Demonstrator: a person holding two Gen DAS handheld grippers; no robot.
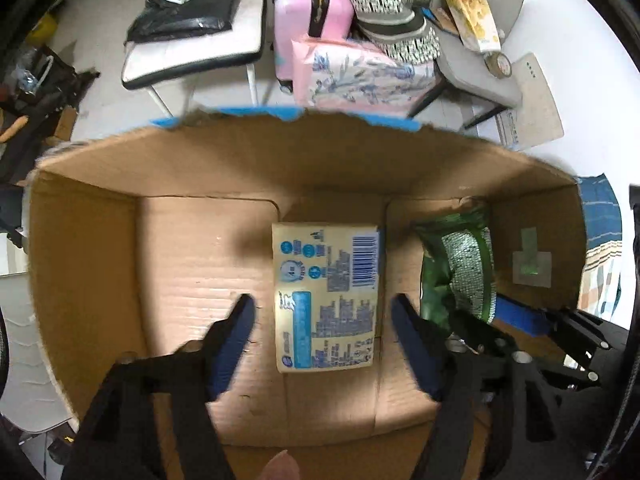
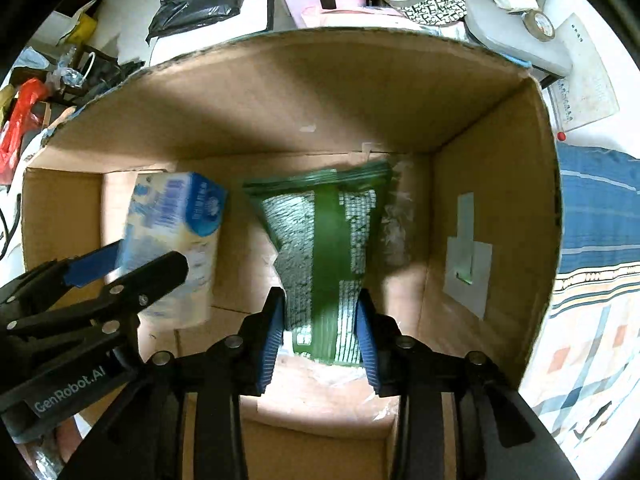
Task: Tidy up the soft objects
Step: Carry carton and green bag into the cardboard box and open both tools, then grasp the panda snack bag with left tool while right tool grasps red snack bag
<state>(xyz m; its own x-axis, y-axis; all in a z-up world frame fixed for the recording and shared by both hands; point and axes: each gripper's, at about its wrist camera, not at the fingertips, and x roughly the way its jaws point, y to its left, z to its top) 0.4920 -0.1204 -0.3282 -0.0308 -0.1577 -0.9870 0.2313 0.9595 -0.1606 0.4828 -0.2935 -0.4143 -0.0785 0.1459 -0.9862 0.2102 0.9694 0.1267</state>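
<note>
Filling most of both views, the open cardboard box (image 1: 100, 248) sits on a pale floor, its far wall toward the top of each frame. Beyond that wall, across the top of the left wrist view, stand a white chair (image 1: 192, 60) carrying a black plastic bag (image 1: 184, 4), a pink suitcase (image 1: 308, 4), a pink floral package (image 1: 360, 76) and a grey chair (image 1: 476, 76) with a yellow snack bag (image 1: 472, 4). A striped blue cloth (image 2: 596, 208) lies at the right edge of the right wrist view.

On the box floor, centre of the left wrist view, lies the yellow-and-blue tissue pack (image 1: 326, 296), flat and printed side up. The left gripper (image 1: 322, 328) hangs over it with its 2 blue-padded fingers spread wide on either side, touching nothing.

Just right of the pack, the green packet (image 2: 324, 248) stands up from the floor near the right wall. The right gripper (image 2: 320, 328) is clamped on its lower end, pads pressing both sides. In the right wrist view the left gripper's arm covers part of the tissue pack at lower left.
</note>
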